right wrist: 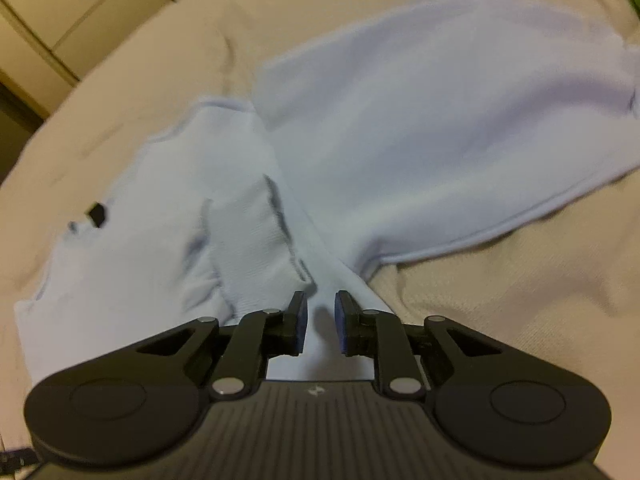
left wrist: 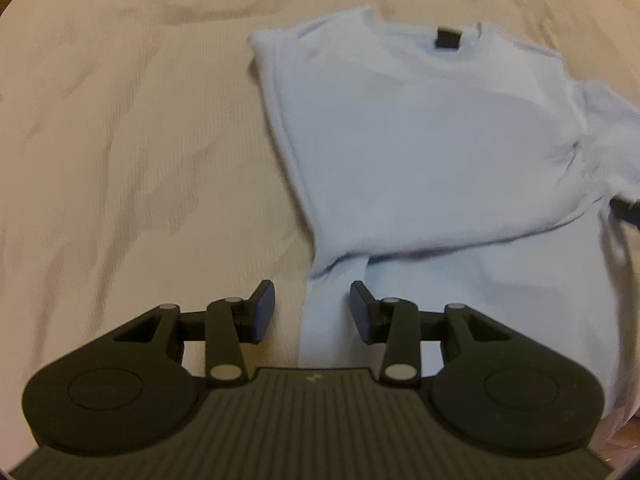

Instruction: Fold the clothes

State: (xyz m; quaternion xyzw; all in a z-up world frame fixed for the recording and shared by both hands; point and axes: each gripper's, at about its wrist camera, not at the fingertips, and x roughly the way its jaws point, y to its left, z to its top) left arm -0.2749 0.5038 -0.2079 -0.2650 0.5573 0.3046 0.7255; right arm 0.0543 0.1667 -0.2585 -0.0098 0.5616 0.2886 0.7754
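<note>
We see a wide beige bedsheet (left wrist: 120, 140), rumpled into soft creases, covering the bed under everything else. On it lies a pale blue shirt (left wrist: 420, 140), partly folded: in the left wrist view its collar end points away from us, one side has been turned in to a straight edge, and a loose sleeve bunches up at the right margin. A lower layer of the same cloth runs down toward the camera beneath a folded edge. In the right wrist view the shirt (right wrist: 420, 120) spreads across the middle of the sheet, with a broad flap lying to the right and a crumpled ribbed part nearer the camera.

Our left hand-held gripper (left wrist: 312, 310) points steeply down at the shirt's near left edge. Its jaws stand apart, and the cloth edge shows in the gap between them, but the pads do not press on it.

Our right hand-held gripper (right wrist: 320, 322) also stands with its jaws parted a little, over a strip of the shirt. The cloth shows between the pads without being pinched.

A small dark label (left wrist: 448, 38) sits inside the collar.
</note>
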